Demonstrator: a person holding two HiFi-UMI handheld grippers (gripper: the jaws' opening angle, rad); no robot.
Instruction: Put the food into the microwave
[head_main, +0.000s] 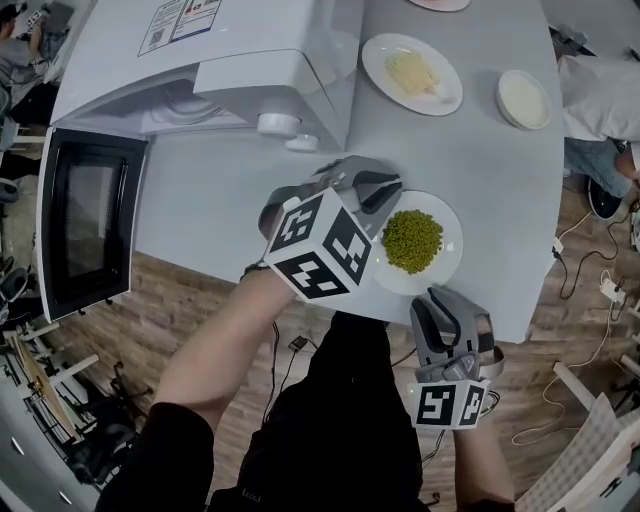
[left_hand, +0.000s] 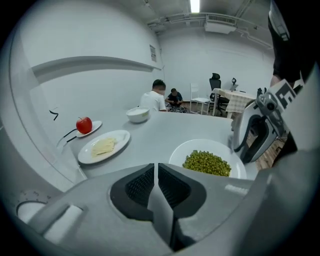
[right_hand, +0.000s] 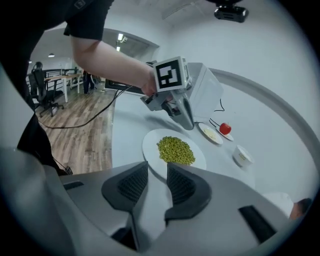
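A white plate (head_main: 446, 262) heaped with green peas (head_main: 412, 240) sits near the grey table's front edge, to the right of the white microwave (head_main: 200, 60). The microwave's door (head_main: 85, 220) stands open to the left. My left gripper (head_main: 380, 190) hovers at the plate's upper left rim with its jaws shut and nothing in them; its own view shows the peas (left_hand: 207, 162) just beyond the left gripper (left_hand: 156, 172). My right gripper (head_main: 450, 305) is at the plate's near side, open. In its view the plate's near rim (right_hand: 150, 155) lies just ahead of the right gripper (right_hand: 157, 172).
A plate of pale food (head_main: 412, 73) and a small white bowl (head_main: 522, 98) stand farther back on the table. A red apple (left_hand: 84, 124) sits on a small plate by the wall. The table's front edge (head_main: 480, 335) runs just under my right gripper. People sit in the background.
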